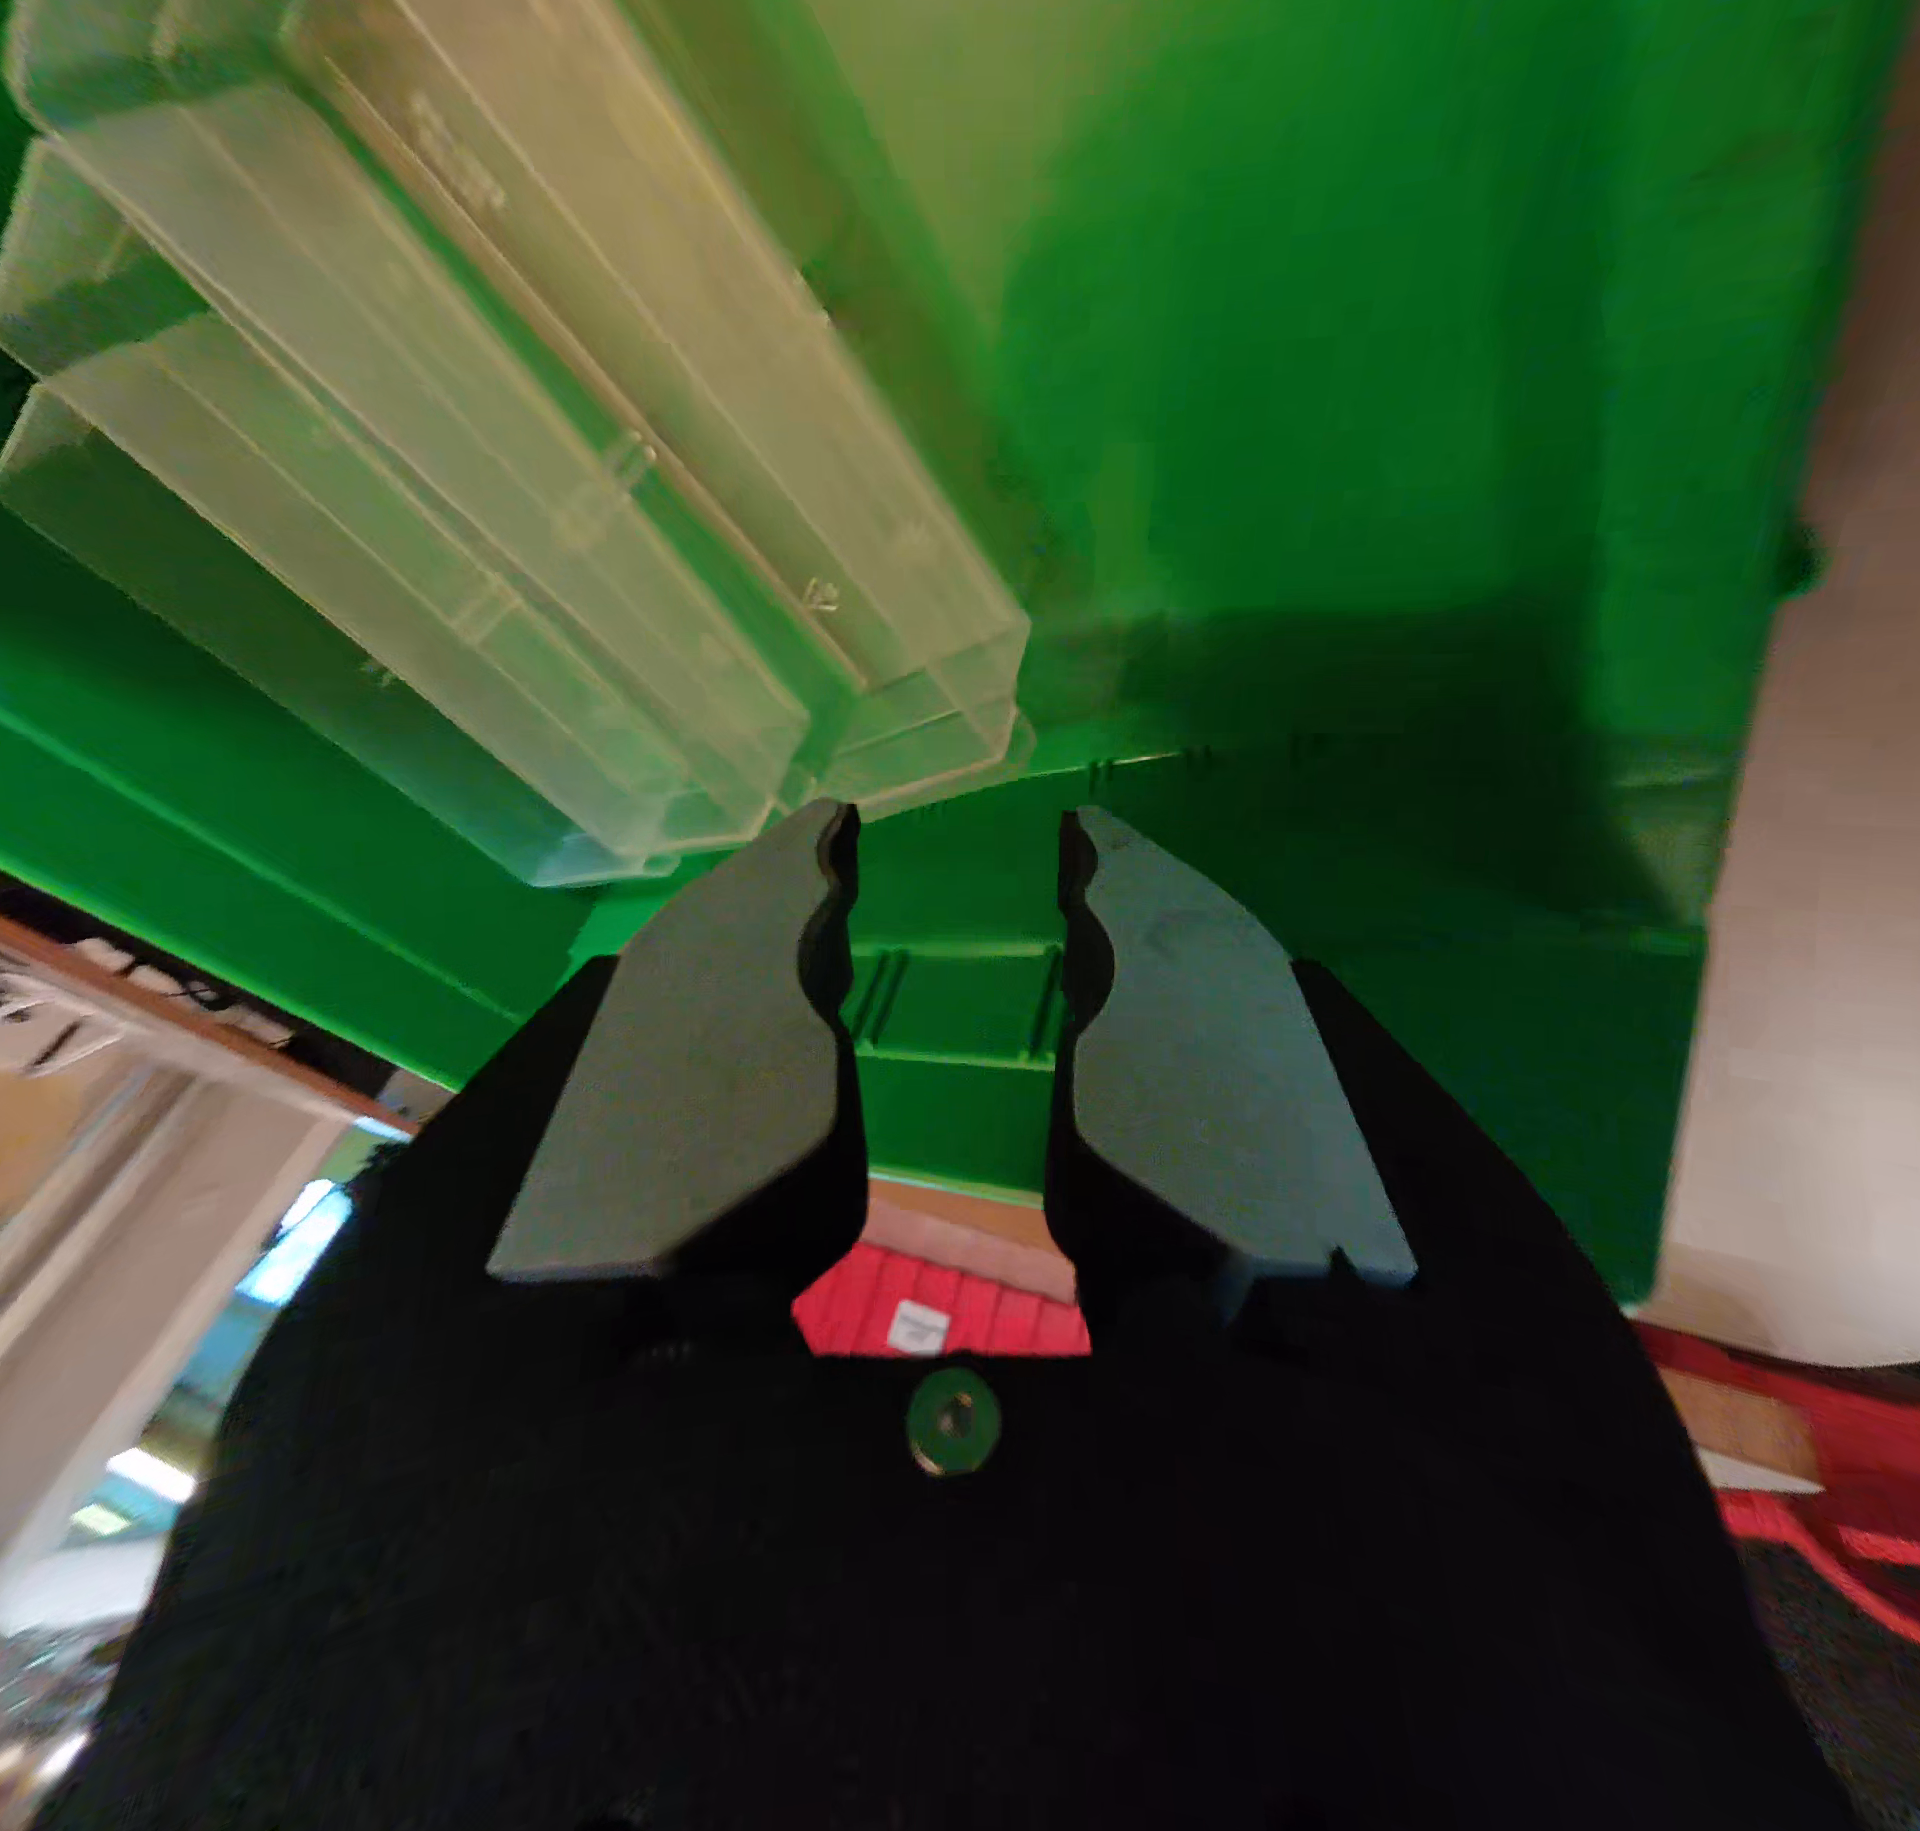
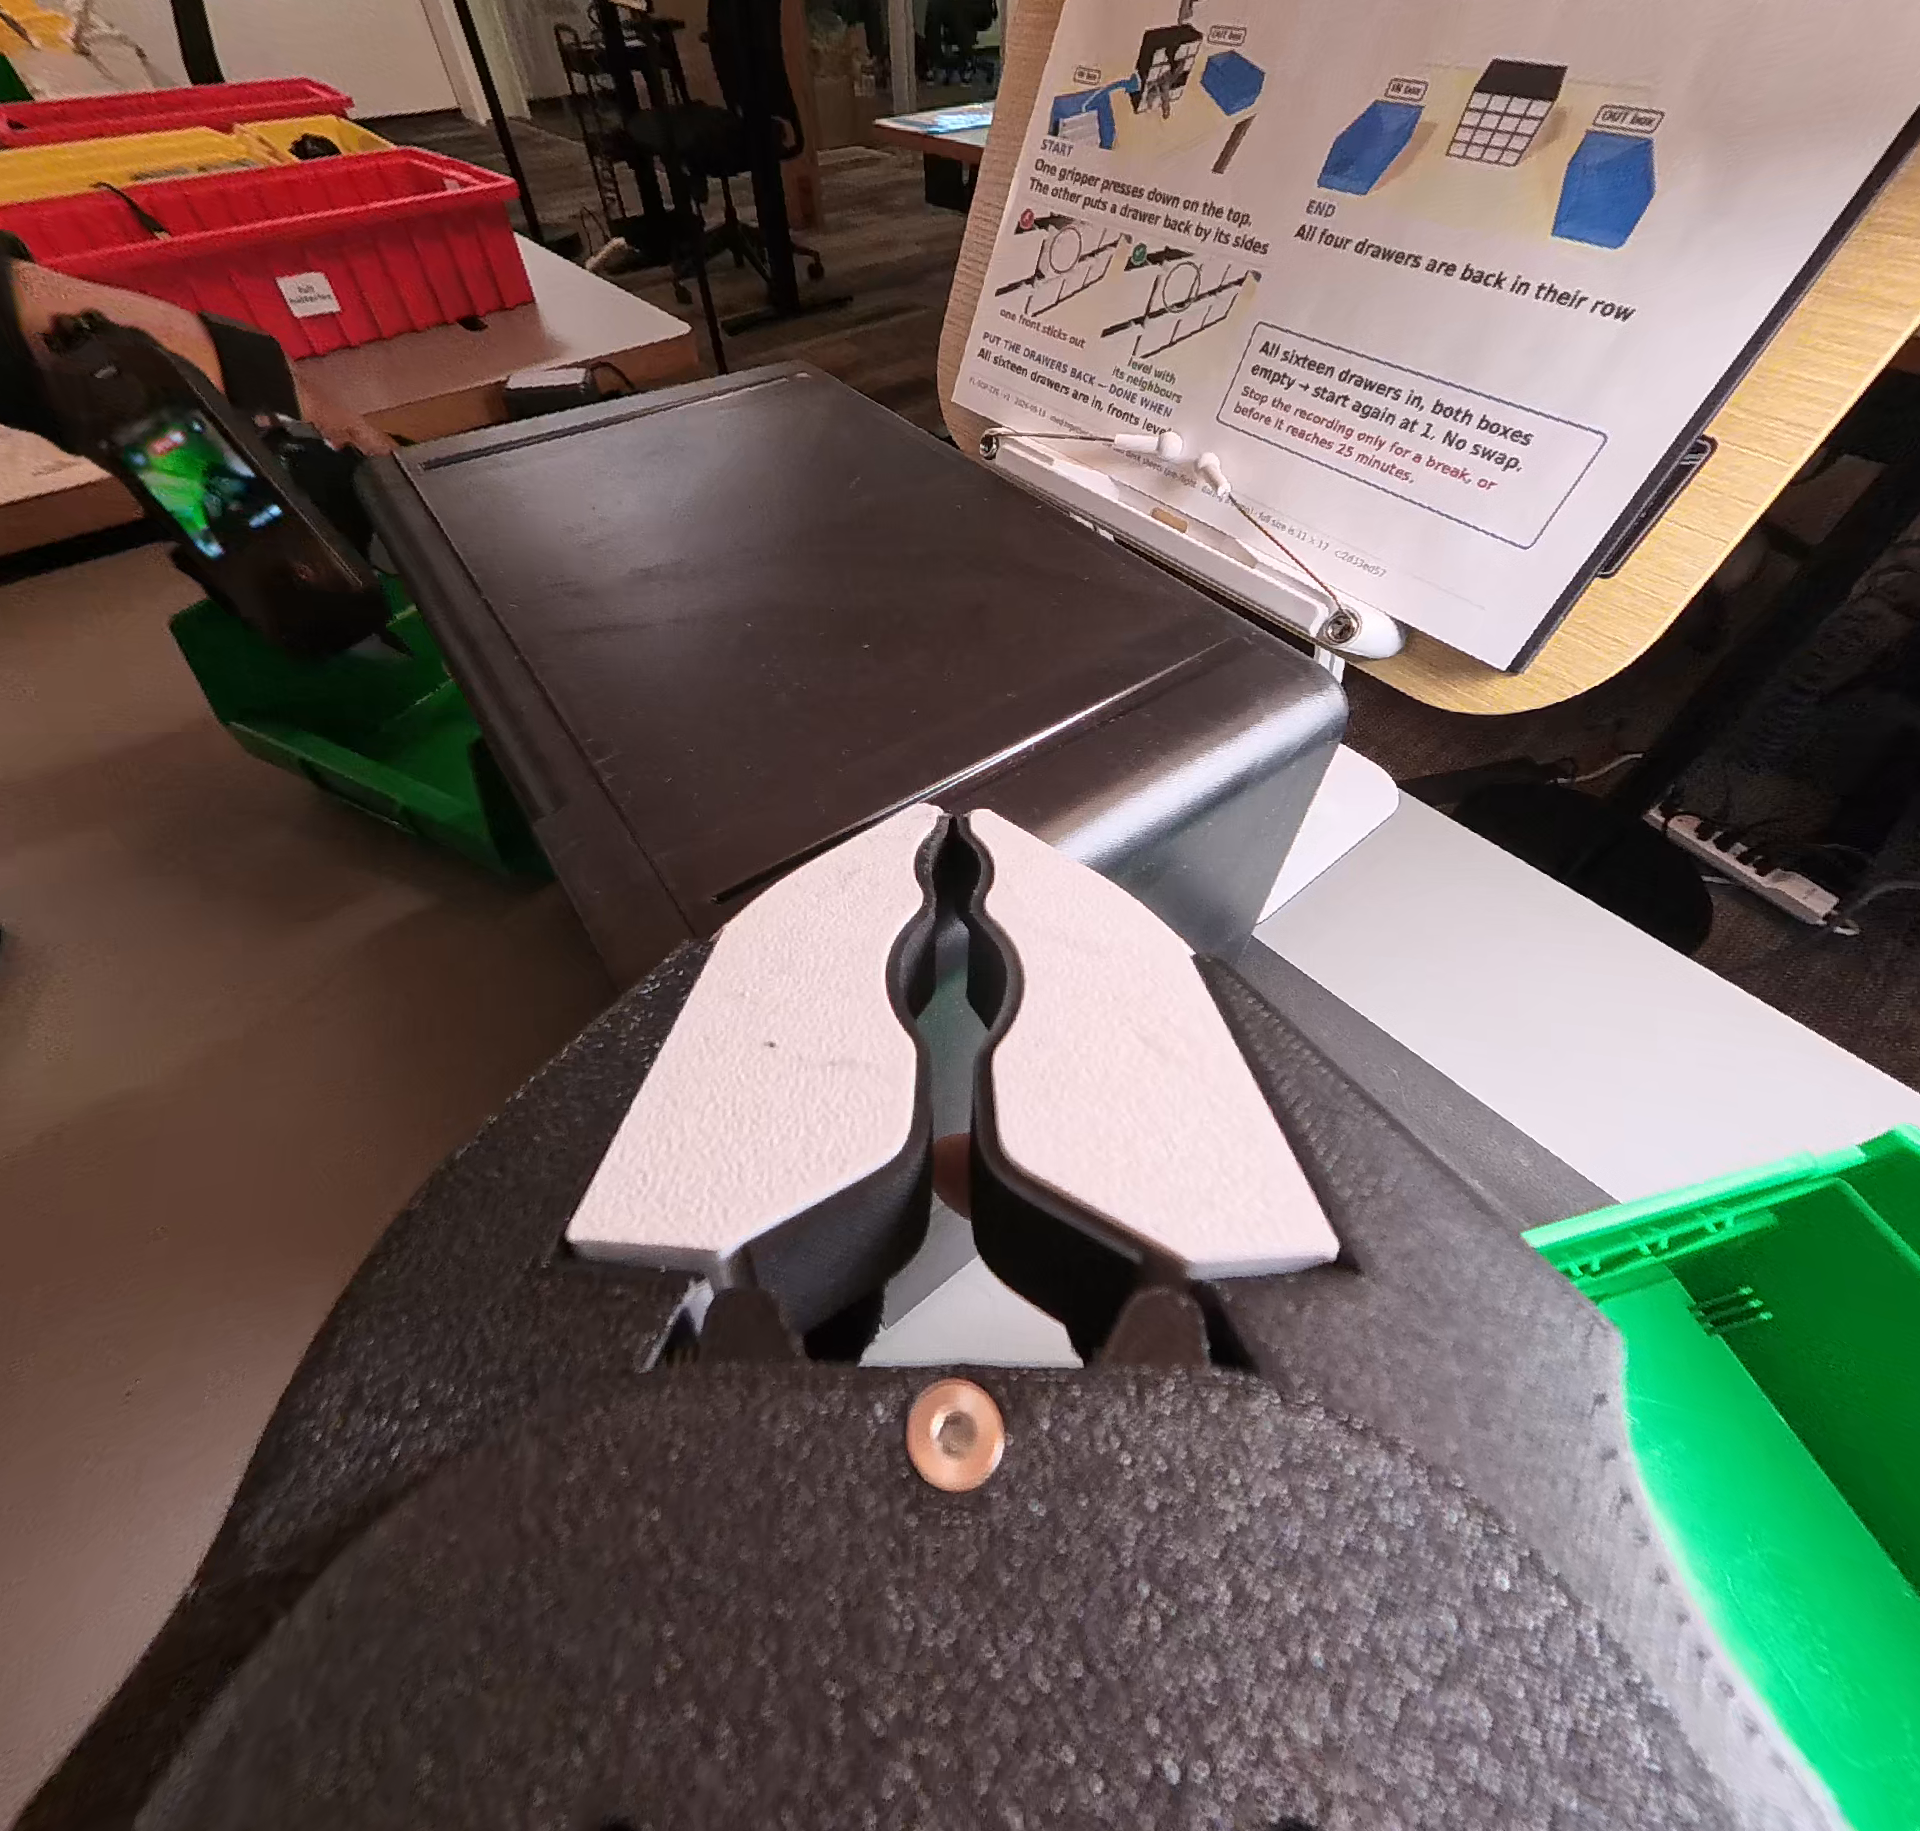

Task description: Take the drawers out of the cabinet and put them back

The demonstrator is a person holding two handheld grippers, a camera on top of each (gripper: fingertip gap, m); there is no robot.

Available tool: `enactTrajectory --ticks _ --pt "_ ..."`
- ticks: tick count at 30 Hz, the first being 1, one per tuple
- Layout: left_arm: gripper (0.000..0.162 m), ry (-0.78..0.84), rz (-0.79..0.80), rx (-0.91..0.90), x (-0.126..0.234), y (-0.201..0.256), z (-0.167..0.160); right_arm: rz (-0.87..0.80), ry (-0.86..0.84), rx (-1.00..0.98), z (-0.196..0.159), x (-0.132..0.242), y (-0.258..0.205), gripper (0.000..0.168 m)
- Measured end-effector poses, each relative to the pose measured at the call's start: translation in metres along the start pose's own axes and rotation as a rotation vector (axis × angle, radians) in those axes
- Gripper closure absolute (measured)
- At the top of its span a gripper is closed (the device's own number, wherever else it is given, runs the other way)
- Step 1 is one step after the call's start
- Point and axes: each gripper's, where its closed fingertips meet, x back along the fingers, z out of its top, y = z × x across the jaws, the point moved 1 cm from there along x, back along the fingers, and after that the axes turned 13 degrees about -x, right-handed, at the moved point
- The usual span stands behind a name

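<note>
left gripper (image 1: 958,820): fingers parted to a narrow gap, nothing between them; tips hang over the inside of a green bin (image 1: 1351,431), mid frame.
clear drawers (image 1: 499,451): several stacked lengthwise in that bin, upper left of frame, near ends just beside the left fingertip; view blurred.
right gripper (image 2: 954,823): pale fingers (image 2: 790,1075) closed tip to tip, empty; tips sit at the near top edge of the black cabinet (image 2: 831,618), contact cannot be confirmed.
cabinet: centre frame, on the table (image 2: 208,1054).
second green bin (image 2: 1766,1418): lower right.
instruction sheet (image 2: 1455,223): upper right, on a stand.
red bins (image 2: 312,223): upper left.
</note>
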Motion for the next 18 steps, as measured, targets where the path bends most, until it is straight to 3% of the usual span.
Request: enactTrajectory --ticks 5,9,13,18 --pt "0.121 -0.157 0.074 -0.195 -0.024 -0.008 -0.012 0.005 0.003 -0.002 0.000 0.000 0.000 0.168" --pt "0.132 -0.208 0.094 -0.291 -0.034 -0.009 -0.014 0.017 0.007 -0.010 0.000 0.000 0.000 0.168" --pt "0.140 -0.113 0.074 -0.216 -0.024 -0.003 -0.010 0.027 0.008 -0.014 0.000 0.000 0.000 0.168" --pt "0.142 0.115 0.035 -0.054 0.010 0.013 0.014 0.027 0.008 -0.014 0.000 0.000 0.000 0.168"
